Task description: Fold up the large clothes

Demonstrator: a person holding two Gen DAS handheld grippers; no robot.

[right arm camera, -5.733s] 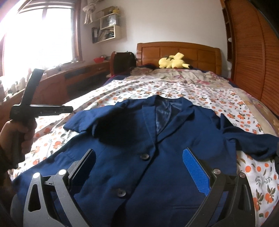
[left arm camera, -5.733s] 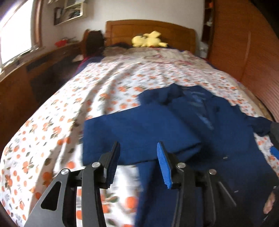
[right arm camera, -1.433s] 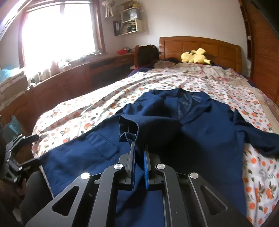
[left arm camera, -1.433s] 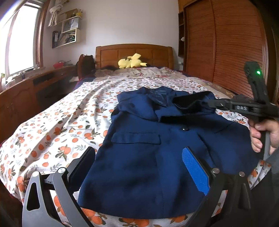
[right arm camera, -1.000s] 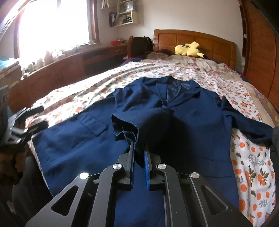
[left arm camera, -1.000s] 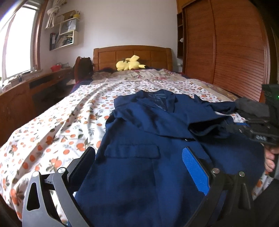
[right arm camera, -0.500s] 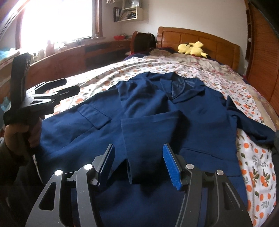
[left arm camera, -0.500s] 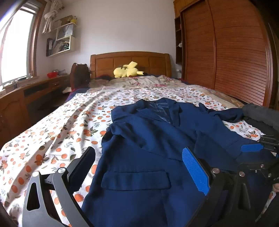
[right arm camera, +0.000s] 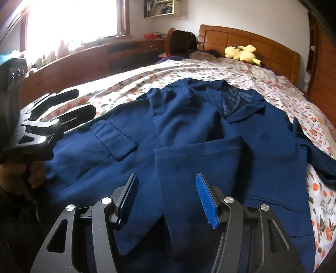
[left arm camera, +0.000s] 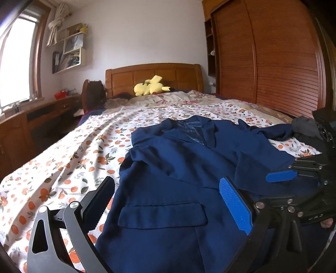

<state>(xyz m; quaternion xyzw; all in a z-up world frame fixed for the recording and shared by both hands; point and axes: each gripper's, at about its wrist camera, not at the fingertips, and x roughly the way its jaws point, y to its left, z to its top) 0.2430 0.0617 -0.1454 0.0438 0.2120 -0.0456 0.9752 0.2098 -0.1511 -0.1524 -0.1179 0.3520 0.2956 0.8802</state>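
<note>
Sunlight is pouring through the window (right arm camera: pixel 69 19) at the upper left of the right wrist view, over a long wooden desk (right arm camera: pixel 117 50) running along the wall. Filling the middle of both views is one bed (left arm camera: pixel 63 159) with an orange-flowered sheet, and one navy jacket (right arm camera: pixel 189 130) is lying face up on it, collar toward the wooden headboard (left arm camera: pixel 153 77).

Low at the left of the right wrist view, a hand (right arm camera: pixel 19 176) is gripping the left gripper (right arm camera: pixel 63 113), whose fingers are standing wide apart with nothing between them. A second ago the right gripper (right arm camera: pixel 167 195) was clamped on the sleeve cuff (right arm camera: pixel 189 163); now its jaws are standing apart, and the cuff is lying loose across the jacket front, just beyond the fingertips. That sleeve, lifted a moment ago, is now resting flat, folded over the chest.

Counting: one flap pocket (right arm camera: pixel 114 138) is showing to the left of the folded sleeve, and a second sleeve (right arm camera: pixel 315 155) is trailing off toward the right edge onto the sheet. One yellow plush toy (right arm camera: pixel 242 53) is sitting by the headboard. At the far right of the left wrist view, a slatted wooden wardrobe (left arm camera: pixel 273 56) is filling the wall.
</note>
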